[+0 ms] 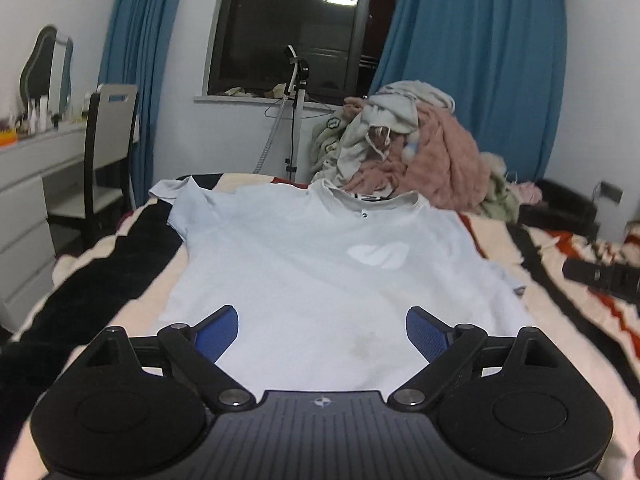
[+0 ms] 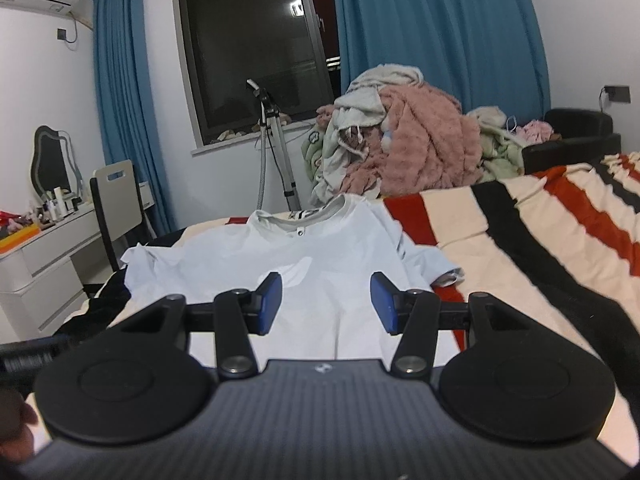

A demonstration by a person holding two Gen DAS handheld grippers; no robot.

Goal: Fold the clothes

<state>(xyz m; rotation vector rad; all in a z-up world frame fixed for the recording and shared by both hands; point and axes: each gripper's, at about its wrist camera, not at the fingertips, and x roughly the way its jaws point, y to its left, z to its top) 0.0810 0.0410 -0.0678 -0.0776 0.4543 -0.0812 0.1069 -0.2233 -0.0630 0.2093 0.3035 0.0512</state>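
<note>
A pale blue T-shirt [image 1: 304, 264] lies spread flat on the striped bed, collar toward the far end, a white print on its chest. In the right wrist view the same T-shirt [image 2: 320, 256] fills the middle, one sleeve out to each side. My left gripper [image 1: 322, 330] hovers over the shirt's lower part with its blue pads wide apart and nothing between them. My right gripper [image 2: 325, 300] is above the shirt's lower middle, its jaws partly apart and holding nothing. The right gripper's dark body [image 1: 604, 276] shows at the right edge of the left wrist view.
A heap of pink and grey clothes [image 1: 404, 152] sits beyond the collar. The striped blanket [image 2: 540, 248] covers the bed to the right. A white dresser [image 1: 28, 184] with a chair [image 1: 108, 148] stands left; a garment steamer [image 1: 296, 120] stands by the window.
</note>
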